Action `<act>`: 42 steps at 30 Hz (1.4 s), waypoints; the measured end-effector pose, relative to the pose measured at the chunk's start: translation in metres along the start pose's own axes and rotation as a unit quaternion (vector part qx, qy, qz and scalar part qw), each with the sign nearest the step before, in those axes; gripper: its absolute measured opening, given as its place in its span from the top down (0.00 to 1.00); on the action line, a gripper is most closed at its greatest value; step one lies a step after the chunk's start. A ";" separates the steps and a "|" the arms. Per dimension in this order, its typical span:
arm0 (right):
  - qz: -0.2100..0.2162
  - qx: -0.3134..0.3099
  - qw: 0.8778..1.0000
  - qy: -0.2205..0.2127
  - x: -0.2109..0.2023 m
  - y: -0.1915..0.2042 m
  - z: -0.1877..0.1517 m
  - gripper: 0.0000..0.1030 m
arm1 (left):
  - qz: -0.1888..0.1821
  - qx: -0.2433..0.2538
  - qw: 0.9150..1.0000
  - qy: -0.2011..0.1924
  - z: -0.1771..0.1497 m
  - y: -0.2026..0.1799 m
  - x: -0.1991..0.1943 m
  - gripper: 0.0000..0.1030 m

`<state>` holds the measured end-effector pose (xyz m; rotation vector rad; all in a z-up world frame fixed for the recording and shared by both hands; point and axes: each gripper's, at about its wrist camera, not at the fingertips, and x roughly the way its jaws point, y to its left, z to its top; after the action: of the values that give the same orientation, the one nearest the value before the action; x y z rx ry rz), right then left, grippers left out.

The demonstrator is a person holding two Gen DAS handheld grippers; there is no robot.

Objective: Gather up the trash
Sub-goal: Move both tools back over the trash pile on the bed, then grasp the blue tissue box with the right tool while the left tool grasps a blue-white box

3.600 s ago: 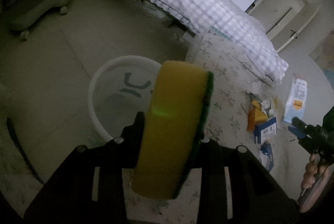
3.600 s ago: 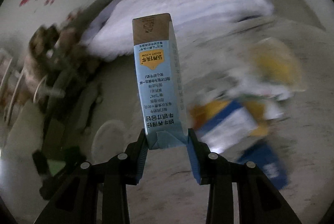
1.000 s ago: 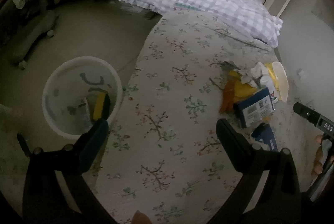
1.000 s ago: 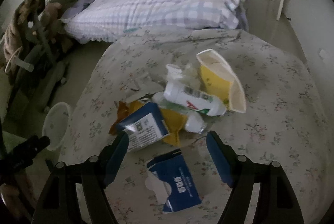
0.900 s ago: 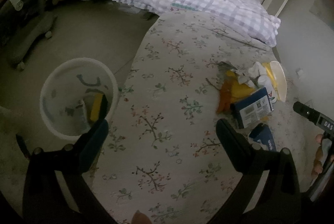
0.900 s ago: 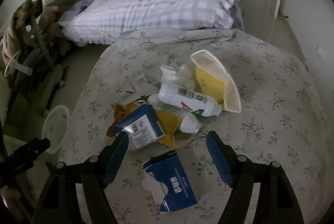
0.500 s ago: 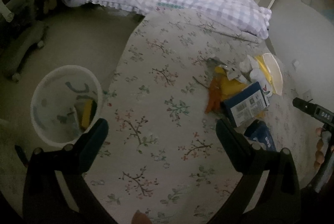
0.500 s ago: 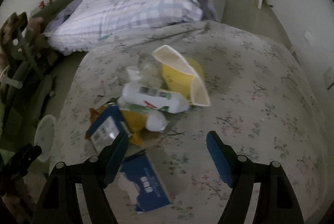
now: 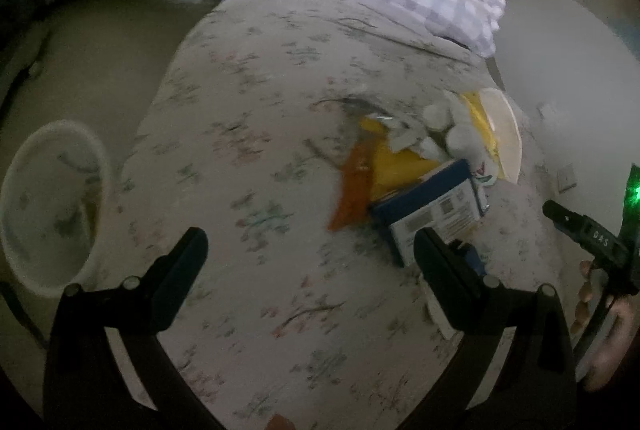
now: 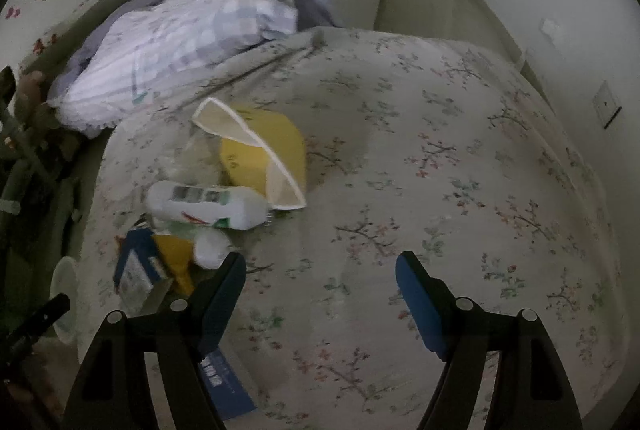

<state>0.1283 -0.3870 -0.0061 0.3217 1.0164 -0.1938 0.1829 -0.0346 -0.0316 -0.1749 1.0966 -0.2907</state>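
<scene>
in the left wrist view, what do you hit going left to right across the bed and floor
white bin → orange wrapper → blue and white box → yellow tub → right gripper

Both wrist cameras look steeply down on the bed point(image 9: 248, 133), fairly near. The left view faces its bin-side edge, the right view its wall-side edge; both share the trash pile point(image 9: 424, 165) point(image 10: 224, 185).

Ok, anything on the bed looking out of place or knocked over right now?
Yes: a heap of trash sits on the floral bedspread. A yellow paper cup lies tipped on its side, a white bottle lies flat against it, and a blue-and-white carton sits among yellow and orange wrappers. No spill is visible.
</scene>
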 end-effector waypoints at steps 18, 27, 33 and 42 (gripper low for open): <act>0.010 0.009 0.999 0.043 0.003 -0.031 -0.007 0.23 | -0.035 0.193 0.980 0.038 0.005 -0.079 0.066 0.15; 0.022 0.004 0.998 0.056 0.001 -0.018 -0.013 0.22 | -0.049 0.202 0.977 0.042 -0.007 -0.085 0.055 0.25; 0.051 -0.042 0.995 0.079 0.003 0.019 -0.027 0.22 | -0.058 0.138 0.988 0.028 -0.006 -0.058 0.025 0.26; 0.086 -0.088 0.982 0.145 0.023 0.063 -0.056 0.22 | -0.059 0.080 0.995 0.028 -0.019 -0.016 -0.007 0.34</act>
<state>0.1142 -0.3082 -0.0421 0.2791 1.2779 0.1039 0.1607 -0.0474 -0.0295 -0.0887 1.1144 -0.4910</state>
